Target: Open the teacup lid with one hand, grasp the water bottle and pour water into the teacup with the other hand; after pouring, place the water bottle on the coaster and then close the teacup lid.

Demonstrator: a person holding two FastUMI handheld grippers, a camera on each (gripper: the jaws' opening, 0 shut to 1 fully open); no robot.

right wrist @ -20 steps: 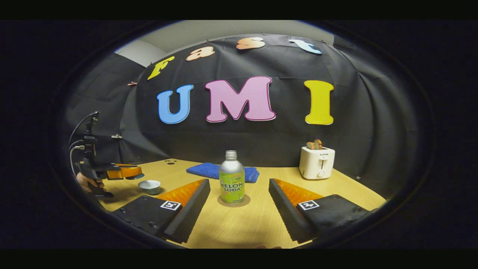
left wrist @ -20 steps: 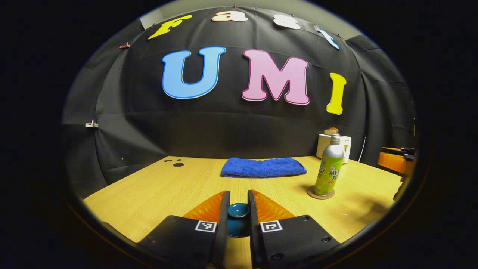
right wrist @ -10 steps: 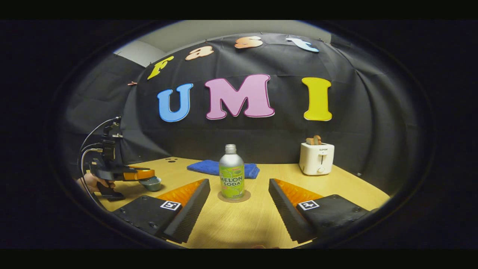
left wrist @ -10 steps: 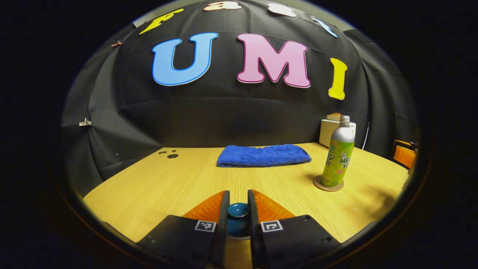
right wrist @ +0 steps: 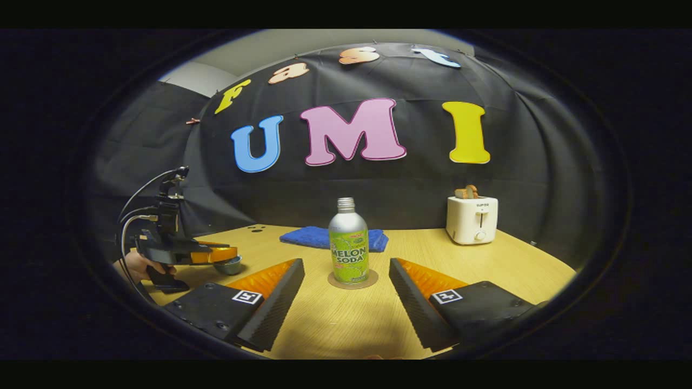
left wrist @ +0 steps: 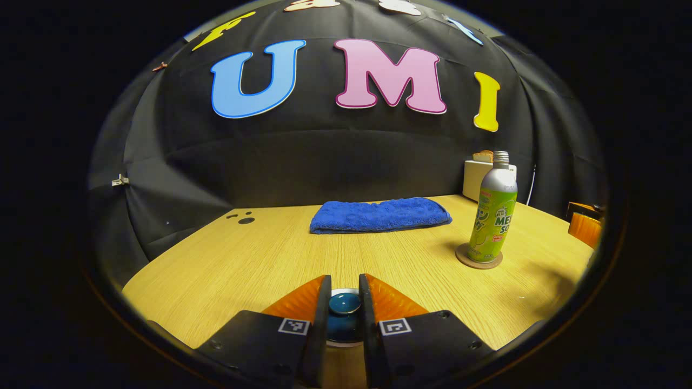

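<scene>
Left gripper clamped on round dark-teal teacup lid knob; seat lid level on pale teacup rim; right gripper spread wide.

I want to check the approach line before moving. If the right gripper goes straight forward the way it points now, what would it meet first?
Most likely the water bottle, upright on its coaster. It stands nearly centred ahead of the open right gripper, between the lines of its fingers. Nothing lies on the table before it, though depth is hard to judge.
</scene>
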